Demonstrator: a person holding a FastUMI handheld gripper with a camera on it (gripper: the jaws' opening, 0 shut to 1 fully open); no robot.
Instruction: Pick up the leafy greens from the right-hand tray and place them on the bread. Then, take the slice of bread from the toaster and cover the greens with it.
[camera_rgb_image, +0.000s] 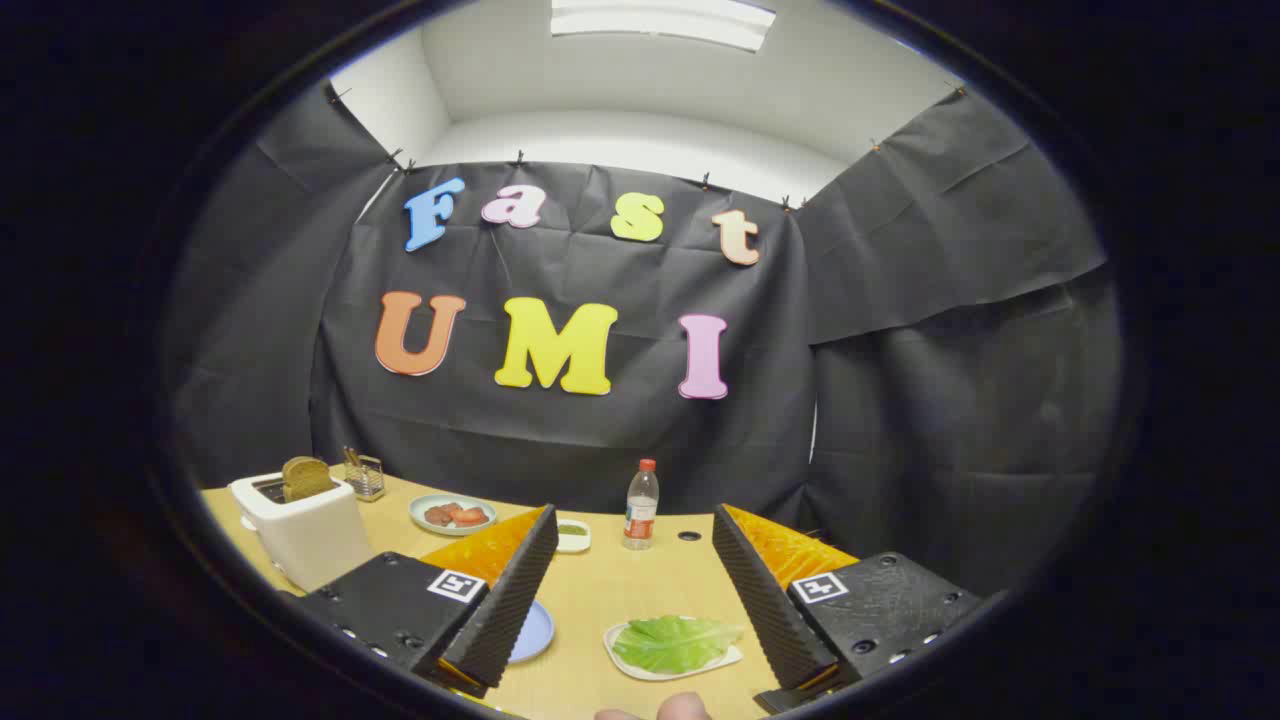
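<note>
Gaping claw (634, 565) (ribbed pads), crinkled leafy greens (673, 642) between, flat tray (615, 640)

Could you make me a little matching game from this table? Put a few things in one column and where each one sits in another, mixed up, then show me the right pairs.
Things:
1. leafy greens
2. slice of bread
3. plastic bottle
4. sausages

Places:
A. standing up out of the white toaster
B. on the round plate beside the toaster
C. on the white tray between the open gripper fingers
D. upright near the table's far edge, beyond the fingers

Pairs: 1-C, 2-A, 3-D, 4-B
</note>
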